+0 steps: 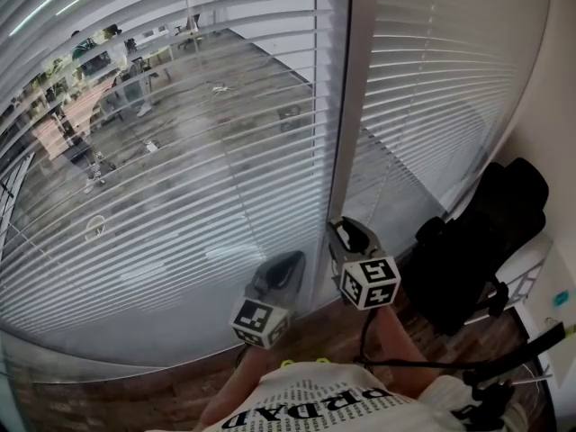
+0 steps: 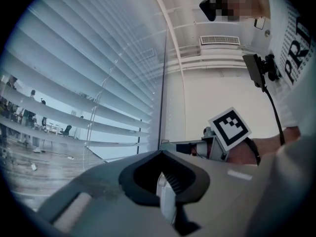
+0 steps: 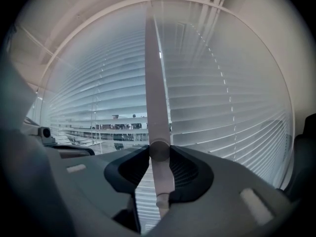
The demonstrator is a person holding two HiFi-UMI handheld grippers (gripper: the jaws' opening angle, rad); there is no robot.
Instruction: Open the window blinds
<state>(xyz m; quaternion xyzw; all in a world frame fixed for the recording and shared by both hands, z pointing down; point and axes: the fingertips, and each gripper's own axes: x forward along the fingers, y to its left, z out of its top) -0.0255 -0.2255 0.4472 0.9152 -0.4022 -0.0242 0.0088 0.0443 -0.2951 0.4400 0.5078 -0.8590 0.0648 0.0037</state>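
Inspecting the window blinds [image 1: 180, 151]: they fill the upper left and centre of the head view, with a 2nd panel to the right of the pale mullion [image 1: 353, 88]. The left panel's slats are tilted enough to show the room beyond. The right panel's slats look closer to shut. The right gripper [image 1: 345, 228], at lower centre of the head view, has its jaws closed on the tilt wand [image 3: 154, 83], a pale round rod running up the middle of the right gripper view, with both pads touching it. The left gripper [image 1: 290, 261], just to its left, has its tips together. A thin dark line rises from them, and I cannot tell whether it is a cord or the frame edge. In my judgement the wand is light, stiff and smooth, so it may slip under twist. Its top hook is probably fragile. Best hold is low on the rod, rolling it about its own axis without pulling. The slats look thin and easily bent and are no place to grip.
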